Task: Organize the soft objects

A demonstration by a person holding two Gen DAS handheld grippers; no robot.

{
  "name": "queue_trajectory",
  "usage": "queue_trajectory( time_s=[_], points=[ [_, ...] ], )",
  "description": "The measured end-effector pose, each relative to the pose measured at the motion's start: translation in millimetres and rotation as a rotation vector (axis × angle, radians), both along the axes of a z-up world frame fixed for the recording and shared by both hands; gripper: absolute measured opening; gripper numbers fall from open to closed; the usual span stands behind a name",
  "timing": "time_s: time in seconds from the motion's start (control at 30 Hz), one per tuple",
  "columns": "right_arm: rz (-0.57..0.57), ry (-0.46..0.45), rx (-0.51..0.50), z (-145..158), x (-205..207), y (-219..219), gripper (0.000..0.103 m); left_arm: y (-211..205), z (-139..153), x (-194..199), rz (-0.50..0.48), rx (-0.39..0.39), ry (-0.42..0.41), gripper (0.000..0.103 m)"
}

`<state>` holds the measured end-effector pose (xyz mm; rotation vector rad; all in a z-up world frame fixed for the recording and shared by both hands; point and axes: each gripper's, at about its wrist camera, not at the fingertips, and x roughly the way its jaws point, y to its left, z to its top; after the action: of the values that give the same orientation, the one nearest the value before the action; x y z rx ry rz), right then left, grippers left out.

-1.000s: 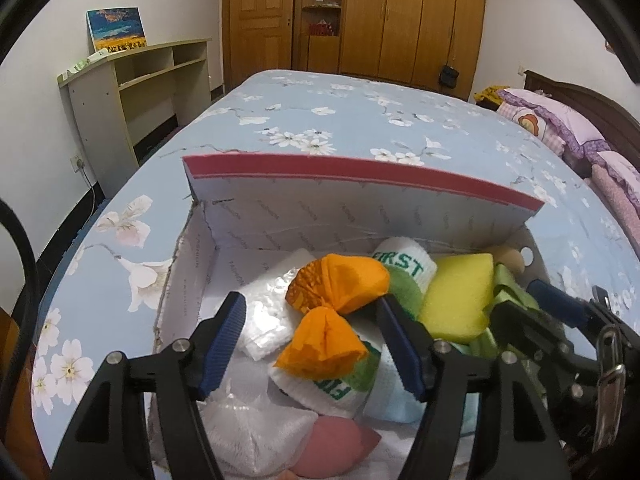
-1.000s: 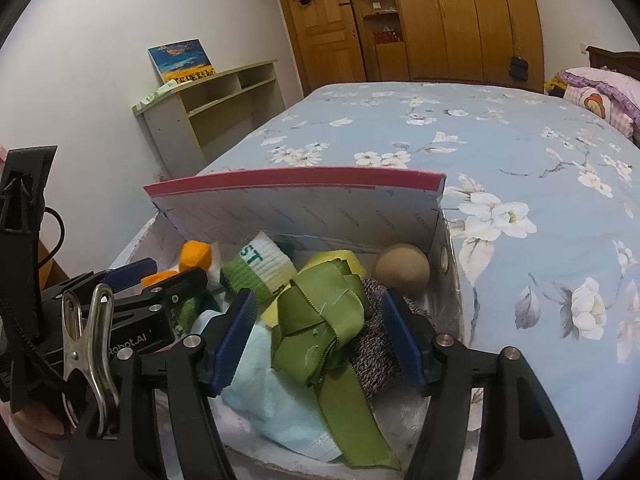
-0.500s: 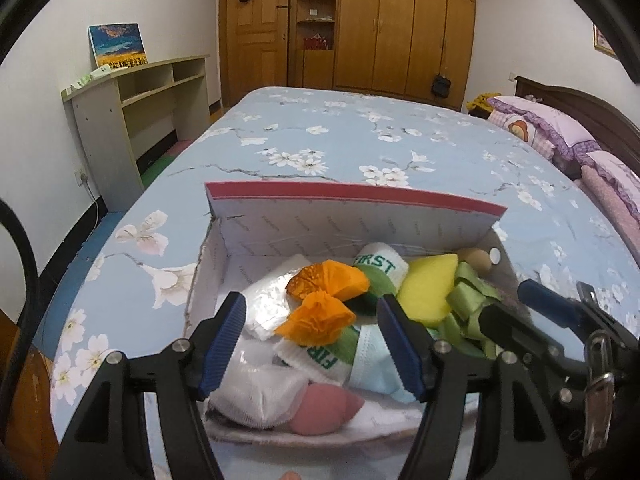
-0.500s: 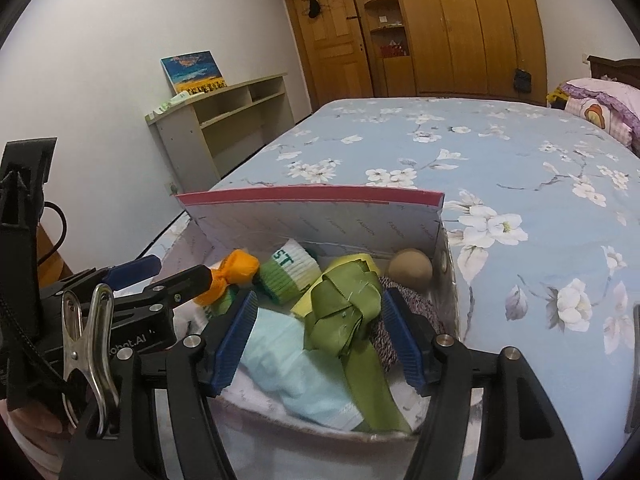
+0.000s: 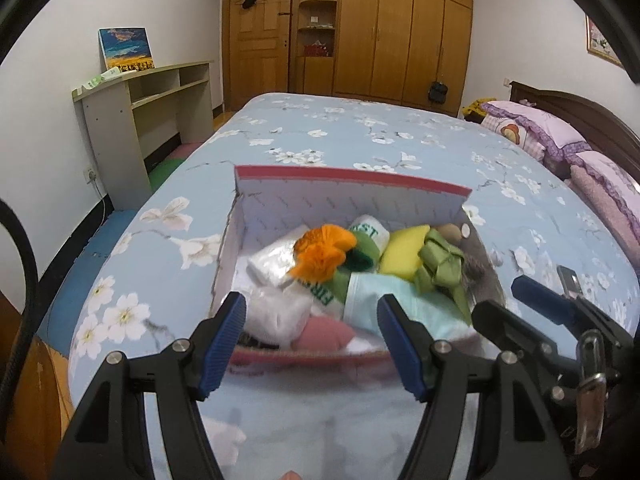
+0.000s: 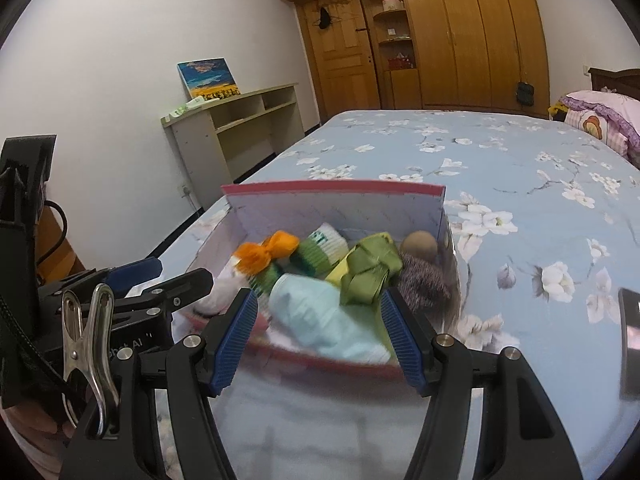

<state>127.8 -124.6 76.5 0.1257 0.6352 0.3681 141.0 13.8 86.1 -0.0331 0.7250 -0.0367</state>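
A white box with a red rim (image 5: 352, 178) (image 6: 332, 189) sits on the bed, full of soft things: an orange cloth bow (image 5: 324, 250) (image 6: 266, 254), a yellow sponge (image 5: 402, 250), a green ribbon (image 5: 440, 266) (image 6: 370, 270), a pale blue cloth (image 5: 392, 300) (image 6: 320, 320), a pink pad (image 5: 326, 332), white bags (image 5: 276, 312) and a brown ball (image 6: 419, 245). My left gripper (image 5: 312, 336) hangs open in front of the box's near edge, holding nothing. Beside it, my right gripper (image 6: 318, 330) is open too and empty.
The blue flowered bedspread (image 5: 360, 128) spreads beyond the box. Pink pillows (image 5: 532, 128) lie at the right by the headboard. A beige shelf unit (image 5: 148, 96) stands by the left wall, wooden wardrobes (image 5: 380, 32) at the back. A dark phone (image 6: 630, 320) lies on the bed, right.
Both grippers have drawn back and up from over the box's contents to in front of its near edge. The box looks smaller and farther. Jaws stayed open.
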Motion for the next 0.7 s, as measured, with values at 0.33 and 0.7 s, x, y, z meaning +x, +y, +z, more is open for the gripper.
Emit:
queue_trajectory(
  time_s=[0.33,0.7],
  points=[
    [-0.009,0.026,-0.027,-23,-31,4,0.066,0,-24,-38,0.041,0.015,0.014,0.072],
    [-0.061,0.087,-0.083,-60,-29,4,0.066,0,-72,-27,0.030,-0.020,0.111,0.072]
  ],
)
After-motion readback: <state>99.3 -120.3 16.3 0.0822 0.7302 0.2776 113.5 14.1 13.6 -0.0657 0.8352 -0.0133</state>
